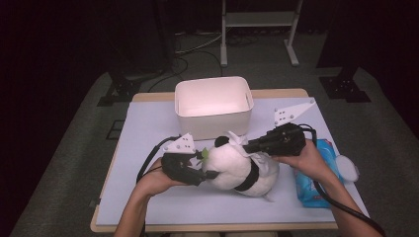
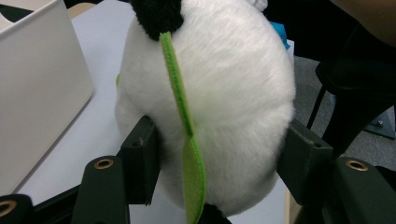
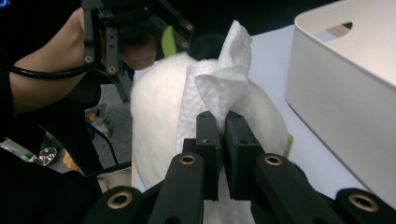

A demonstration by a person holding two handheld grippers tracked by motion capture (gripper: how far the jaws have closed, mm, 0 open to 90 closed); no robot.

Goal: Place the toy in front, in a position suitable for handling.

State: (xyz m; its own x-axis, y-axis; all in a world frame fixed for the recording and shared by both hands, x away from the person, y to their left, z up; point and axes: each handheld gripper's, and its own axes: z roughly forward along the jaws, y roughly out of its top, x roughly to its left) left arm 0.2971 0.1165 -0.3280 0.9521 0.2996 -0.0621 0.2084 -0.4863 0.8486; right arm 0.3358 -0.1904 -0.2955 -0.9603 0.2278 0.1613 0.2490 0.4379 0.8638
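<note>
My right gripper [image 3: 222, 122] is clenched on a white wet wipe [image 3: 219, 88] draped over the plush panda [image 1: 240, 168] at table centre. My left gripper [image 2: 219, 154] clamps the panda's body, steadying it. Risk: a hard wiping stroke may tear the thin wipe free or roll the panda from the left grip.

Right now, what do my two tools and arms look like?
Both tools, left and right, are black, with blocky jaws and brass-ringed screw holes. Each carries a white three-cornered plate and trails a black cable. The forearms are bare, with no sleeves in view.
</note>
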